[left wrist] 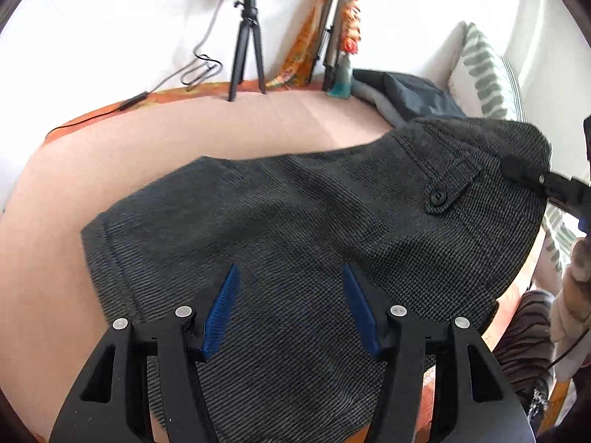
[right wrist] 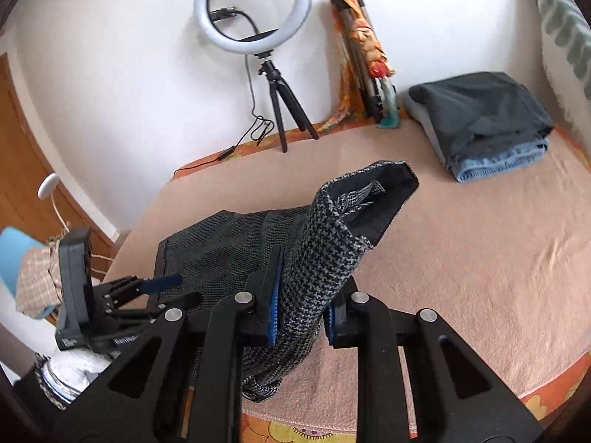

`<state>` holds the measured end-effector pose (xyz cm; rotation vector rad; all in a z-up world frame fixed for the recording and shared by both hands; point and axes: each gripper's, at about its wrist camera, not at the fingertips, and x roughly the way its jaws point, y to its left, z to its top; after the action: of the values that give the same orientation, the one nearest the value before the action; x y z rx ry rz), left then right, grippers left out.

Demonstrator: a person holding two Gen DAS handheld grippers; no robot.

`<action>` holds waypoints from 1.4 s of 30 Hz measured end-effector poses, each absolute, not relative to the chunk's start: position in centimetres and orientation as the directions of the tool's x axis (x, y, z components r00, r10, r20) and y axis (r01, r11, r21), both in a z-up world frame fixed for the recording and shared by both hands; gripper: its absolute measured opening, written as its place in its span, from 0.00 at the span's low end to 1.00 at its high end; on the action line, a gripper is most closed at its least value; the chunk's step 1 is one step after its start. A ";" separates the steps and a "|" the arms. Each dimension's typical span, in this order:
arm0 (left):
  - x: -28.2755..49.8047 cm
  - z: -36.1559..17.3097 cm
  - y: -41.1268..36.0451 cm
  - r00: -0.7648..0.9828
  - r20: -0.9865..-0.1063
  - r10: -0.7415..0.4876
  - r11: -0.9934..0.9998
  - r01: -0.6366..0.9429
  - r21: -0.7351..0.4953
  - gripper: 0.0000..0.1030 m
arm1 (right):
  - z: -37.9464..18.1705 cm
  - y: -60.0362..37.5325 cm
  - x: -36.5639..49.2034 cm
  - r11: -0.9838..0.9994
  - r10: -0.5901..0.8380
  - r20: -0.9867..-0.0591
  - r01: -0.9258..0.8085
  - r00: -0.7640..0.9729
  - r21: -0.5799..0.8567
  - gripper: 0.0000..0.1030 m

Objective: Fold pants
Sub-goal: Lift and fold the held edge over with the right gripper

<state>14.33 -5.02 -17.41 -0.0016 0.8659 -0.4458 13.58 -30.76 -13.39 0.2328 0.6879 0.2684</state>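
Dark grey houndstooth pants (left wrist: 303, 221) lie on the pink blanket (left wrist: 147, 155), hem at the left, waistband with a buttoned pocket flap (left wrist: 439, 196) at the right. My left gripper (left wrist: 291, 277) is open, its blue pads (left wrist: 221, 313) spread just above the leg cloth. My right gripper (right wrist: 303, 295) is shut on the waistband end of the pants (right wrist: 325, 258) and lifts it off the blanket. The right gripper also shows in the left wrist view (left wrist: 524, 171) at the raised waistband. The left gripper shows in the right wrist view (right wrist: 162, 282) over the low part.
A folded stack of dark and blue-denim clothes (right wrist: 487, 122) lies at the back right of the bed. A ring light on a tripod (right wrist: 266, 66) and a leaning orange-wrapped stand (right wrist: 365, 62) are at the back wall. A striped pillow (left wrist: 487, 70) is at the right.
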 end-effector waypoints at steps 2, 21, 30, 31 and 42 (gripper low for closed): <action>13.9 -15.9 -2.3 0.599 -0.709 -0.373 0.920 0.338 -0.199 0.56 | -12.5 -29.1 13.4 0.948 0.315 -0.595 -0.211 0.740 0.240 0.19; 12.2 -12.3 10.4 0.732 -0.611 -0.302 0.938 0.115 -0.326 0.56 | -14.0 -8.0 10.5 0.701 0.379 -0.690 -0.678 0.616 -0.220 0.19; 12.9 -13.0 12.9 0.736 -0.617 -0.280 0.938 0.071 -0.340 0.56 | -18.7 -2.0 9.8 0.562 0.393 -0.770 -0.794 0.503 -0.232 0.19; 13.1 -13.0 12.8 0.733 -0.620 -0.279 0.939 0.072 -0.337 0.56 | -19.3 -1.8 9.8 0.557 0.390 -0.777 -0.799 0.494 -0.228 0.19; 15.5 -13.4 9.4 0.688 -0.640 -0.344 0.933 0.173 -0.316 0.56 | -16.9 -8.4 8.6 0.646 0.539 -0.724 -0.763 0.431 0.027 0.40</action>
<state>15.48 9.45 -13.41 -0.2387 0.7605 -0.2921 8.62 -8.35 -16.90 -0.3275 0.7688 0.8299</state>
